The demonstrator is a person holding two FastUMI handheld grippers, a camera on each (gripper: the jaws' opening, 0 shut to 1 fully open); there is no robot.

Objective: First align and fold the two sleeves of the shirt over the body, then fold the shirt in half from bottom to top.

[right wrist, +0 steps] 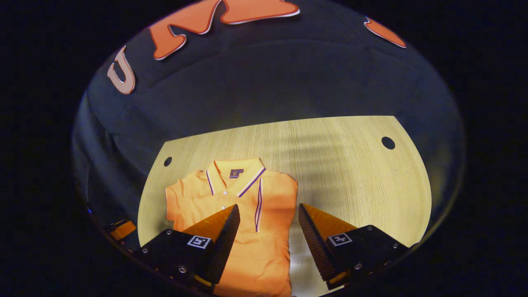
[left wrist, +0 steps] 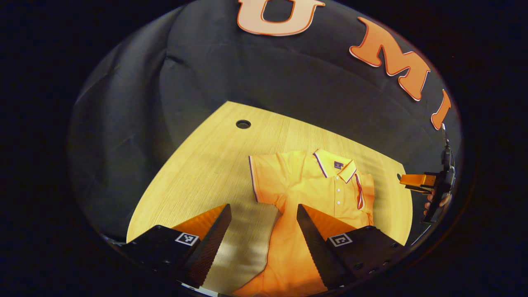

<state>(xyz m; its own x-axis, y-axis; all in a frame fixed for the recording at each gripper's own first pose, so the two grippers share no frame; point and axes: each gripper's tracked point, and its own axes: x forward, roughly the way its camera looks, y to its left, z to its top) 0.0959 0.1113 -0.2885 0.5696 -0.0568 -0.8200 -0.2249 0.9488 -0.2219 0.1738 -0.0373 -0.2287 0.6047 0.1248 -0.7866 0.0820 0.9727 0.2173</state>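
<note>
A: Which step was in hand?

B: By my reading, the sleeve folds. In the left gripper view the left gripper [left wrist: 264, 214] hung above the desk [left wrist: 198, 165] with its fingers spread and pinching nothing. The orange shirt [left wrist: 313, 194] lay flat ahead of them, its body running down between the two fingers. One sleeve [left wrist: 264, 177] stuck out flat beyond the left finger; the other already lay folded over the body.

A: And the right side?

B: The right gripper [right wrist: 268, 214] was spread too, holding nothing, the folded sleeve's striped edge [right wrist: 259, 204] just ahead between its fingers.

A: Next move?

B: Probably a pinch on the open sleeve's cuff, then carrying it across.

A: Any containers?

B: None that I could see.
</note>
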